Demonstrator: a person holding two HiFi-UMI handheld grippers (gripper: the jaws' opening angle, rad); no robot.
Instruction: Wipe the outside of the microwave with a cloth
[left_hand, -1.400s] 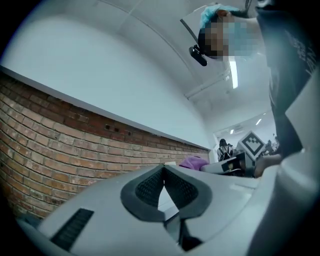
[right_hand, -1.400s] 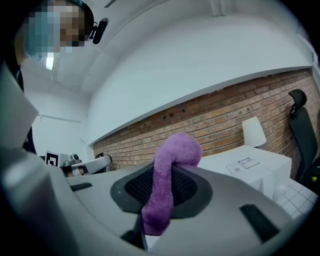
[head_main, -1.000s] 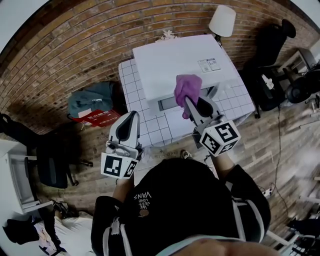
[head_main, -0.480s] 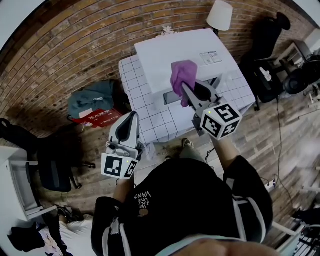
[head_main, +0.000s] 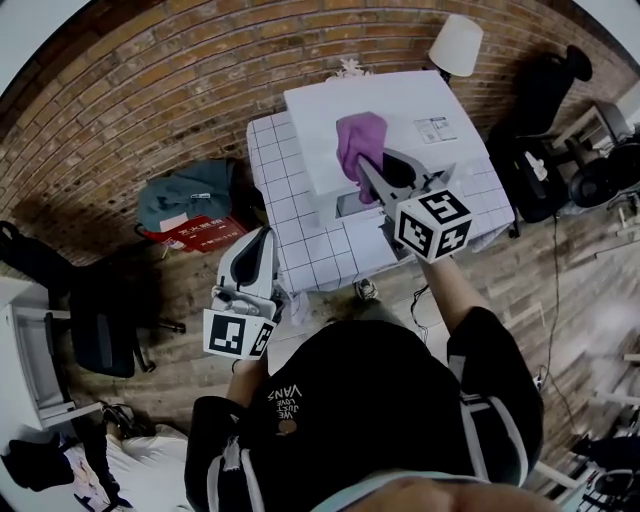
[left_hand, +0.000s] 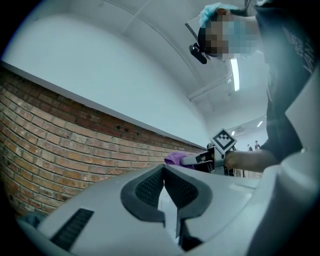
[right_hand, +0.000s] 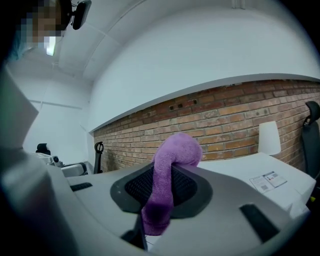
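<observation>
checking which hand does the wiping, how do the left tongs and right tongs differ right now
The right tongs are clamped on a purple cloth; the left tongs are closed on nothing. The right tongs reach out over the top of the white microwave, while the left tongs hang low over the wooden floor, short of the tiled table. Both have the same grey build.

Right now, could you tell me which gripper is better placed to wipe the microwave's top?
The right gripper: its jaws are shut on the purple cloth, held over the white microwave. The left gripper is shut, empty and well short of it.
</observation>
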